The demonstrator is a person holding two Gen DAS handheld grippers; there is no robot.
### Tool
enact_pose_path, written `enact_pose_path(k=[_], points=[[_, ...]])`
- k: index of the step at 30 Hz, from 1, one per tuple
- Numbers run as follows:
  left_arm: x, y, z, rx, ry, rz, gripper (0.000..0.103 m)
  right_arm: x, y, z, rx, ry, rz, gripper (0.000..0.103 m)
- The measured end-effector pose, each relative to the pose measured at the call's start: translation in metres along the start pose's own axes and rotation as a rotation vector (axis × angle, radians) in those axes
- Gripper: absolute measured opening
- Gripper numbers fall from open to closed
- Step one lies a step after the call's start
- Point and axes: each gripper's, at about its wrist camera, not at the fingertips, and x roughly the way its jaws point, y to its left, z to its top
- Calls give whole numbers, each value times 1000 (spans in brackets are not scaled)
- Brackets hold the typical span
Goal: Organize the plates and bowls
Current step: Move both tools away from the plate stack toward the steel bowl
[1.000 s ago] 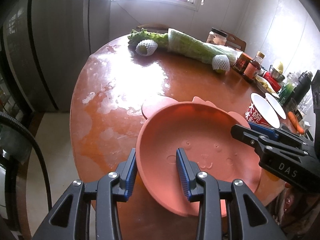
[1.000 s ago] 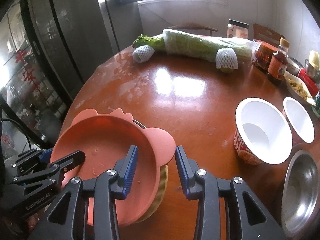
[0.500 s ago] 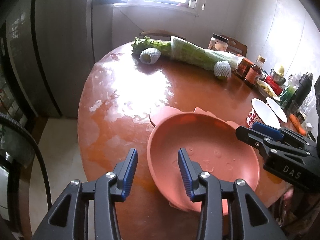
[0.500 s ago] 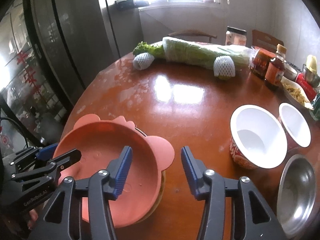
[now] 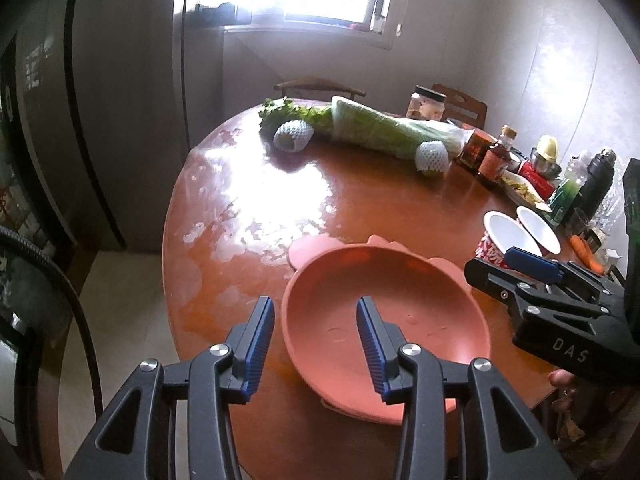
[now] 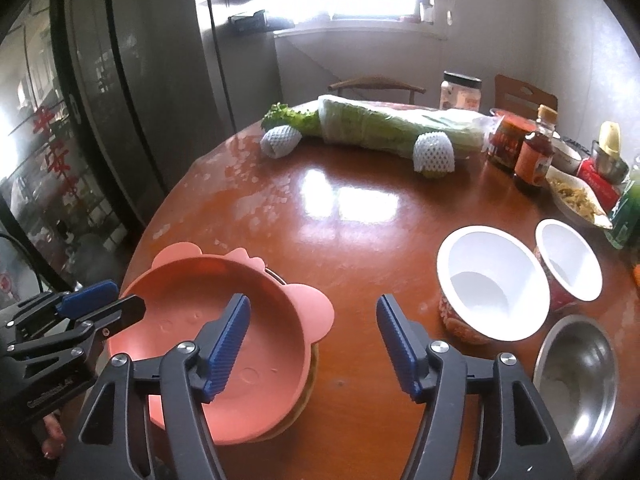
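On my left wrist camera, the left gripper (image 5: 316, 344) hangs over the near edge of the round wooden table (image 5: 360, 196) with its blue-padded fingers spread and nothing between them. The pink eared plate (image 5: 384, 320) lies flat near that edge; its left rim shows in the gap between my fingers, but I see no contact with either pad. To the right, the right gripper (image 5: 516, 268) reaches in at the plate's far right side; from here I cannot tell how wide its tongs stand. Beyond it sit two white paper bowls (image 5: 506, 236), side by side. At the far side lie a wrapped cabbage (image 5: 384, 132) and two fruits in foam netting (image 5: 431, 157), with jars and bottles (image 5: 494, 156) further right.

On my right wrist camera, the right gripper (image 6: 312, 340) is wide open and empty, its left finger over the pink eared plate (image 6: 192, 328) and its right finger over bare table (image 6: 352, 208). The plate rests on top of other dishes, whose yellowish edge (image 6: 310, 368) peeks out beneath its right side. The left gripper (image 6: 108, 304) shows at the plate's left rim. Right of my fingers stand the two white paper bowls (image 6: 490, 280), and a steel bowl (image 6: 576, 384) sits just in front of them, near the table edge.
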Motion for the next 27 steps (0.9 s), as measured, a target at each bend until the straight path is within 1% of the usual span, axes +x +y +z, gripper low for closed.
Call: enact_pose_path(k=[8,13,15,17,22,27], points=[[-15,-27,1,41,-27,-23,43,-26,-13,-1,13,-58,-20,67],[-22,-50,4,82,-43,-40,43,-47,-26,-4,30,-96,-34,68],[-24,-61,5,97,-48,-49,43,-59,-33,-7,34,-125,-45,68],[-26,-71,6,112,-53,-58,43,-69,-40,-9,41,-155,-53,68],[-27,-102,7,159,-53,-86,43,-92,-65,-14,88,-195,-71,68],[-22,-136,6,207,-39,-123,43,-109,-94,-23,129,-209,-119,68]])
